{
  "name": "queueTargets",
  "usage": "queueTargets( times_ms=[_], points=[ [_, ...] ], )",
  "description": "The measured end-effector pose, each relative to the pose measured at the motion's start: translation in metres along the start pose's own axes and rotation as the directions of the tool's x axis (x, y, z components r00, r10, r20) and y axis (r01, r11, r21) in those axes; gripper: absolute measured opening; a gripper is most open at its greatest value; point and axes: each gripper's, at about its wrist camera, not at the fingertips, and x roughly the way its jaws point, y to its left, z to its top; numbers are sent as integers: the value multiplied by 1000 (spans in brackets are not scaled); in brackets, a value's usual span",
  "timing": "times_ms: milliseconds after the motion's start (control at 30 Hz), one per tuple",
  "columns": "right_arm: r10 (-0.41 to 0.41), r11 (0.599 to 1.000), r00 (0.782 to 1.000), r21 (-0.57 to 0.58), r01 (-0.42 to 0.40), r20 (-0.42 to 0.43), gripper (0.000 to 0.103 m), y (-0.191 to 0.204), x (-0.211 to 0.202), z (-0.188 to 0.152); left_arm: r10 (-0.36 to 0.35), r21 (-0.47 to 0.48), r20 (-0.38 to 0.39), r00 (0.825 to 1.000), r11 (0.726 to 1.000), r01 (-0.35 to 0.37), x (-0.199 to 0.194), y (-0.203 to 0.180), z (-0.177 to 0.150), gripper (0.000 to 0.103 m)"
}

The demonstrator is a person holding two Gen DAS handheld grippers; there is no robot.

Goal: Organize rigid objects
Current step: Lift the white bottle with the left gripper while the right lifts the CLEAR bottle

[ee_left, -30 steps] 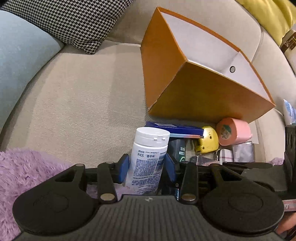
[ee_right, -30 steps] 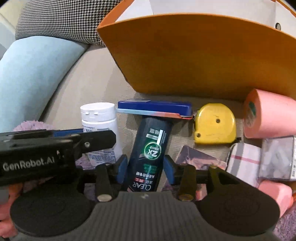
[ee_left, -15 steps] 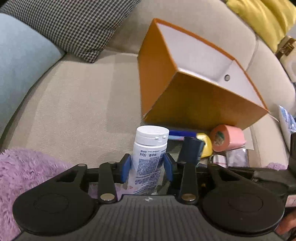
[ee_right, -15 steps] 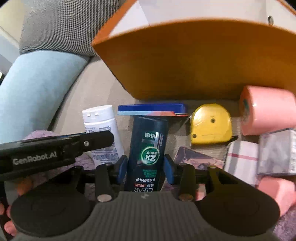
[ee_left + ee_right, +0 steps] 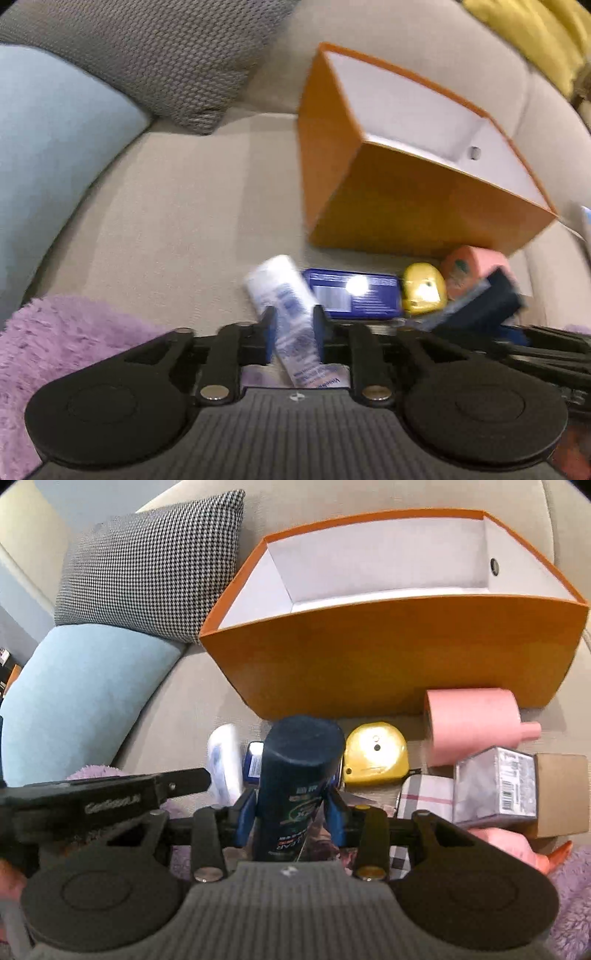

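My left gripper [image 5: 291, 325] is shut on a white pill bottle [image 5: 284, 295] with blue print; the bottle tilts left and is blurred. My right gripper [image 5: 291, 808] is shut on a dark shampoo bottle [image 5: 295, 775] and holds it upright above the sofa seat. An open orange box [image 5: 388, 657] with a white inside stands behind both; it also shows in the left wrist view [image 5: 406, 192]. The white bottle [image 5: 223, 760] and the left gripper's body show at the left of the right wrist view.
On the beige sofa seat [image 5: 166, 221] before the box lie a blue flat case [image 5: 351, 293], a yellow tape measure [image 5: 375, 753], a pink roll [image 5: 469, 731], a clear packet [image 5: 495, 786] and a cardboard box [image 5: 561, 794]. Houndstooth [image 5: 155, 565] and light blue [image 5: 85, 690] cushions sit left. Purple fluffy fabric [image 5: 55, 343] lies near.
Both grippers have lifted with their bottles, so the box's inside now shows. The white bottle has tipped left in the left gripper. The shampoo bottle has risen off the pile.
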Motion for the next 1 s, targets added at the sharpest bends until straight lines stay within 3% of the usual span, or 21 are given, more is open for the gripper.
queueTargets(
  times_ms=[67,167,300,433,500,633,833,1000],
  points=[
    [-1,1000,1000,5,1,22,41,-1,-5,1,-6,-24,-22,1000,1000,5,5,4,5,44],
    [-14,1000,1000,2,14,25,41,0,-1,6,28,1,-70,997,1000,-28,22,-1,8,51],
    [-20,1000,1000,-1,20,16,41,2,14,15,85,51,-143,986,996,-78,46,-7,7,53],
    [-14,1000,1000,7,13,28,41,1,25,23,81,52,-172,982,996,-73,55,-5,7,56],
    [-12,1000,999,19,12,31,41,-3,34,25,68,52,-176,982,997,-60,59,-4,6,53],
    [-10,999,1000,41,9,28,42,-7,48,29,54,40,-156,986,998,-49,62,-1,6,52],
    [-15,999,1000,35,15,13,44,-7,59,25,-18,-11,-60,998,1000,17,47,11,-2,51],
    [-6,997,1000,73,8,-21,49,-14,73,20,-22,-22,-35,999,1000,21,44,14,-9,51]
  ],
)
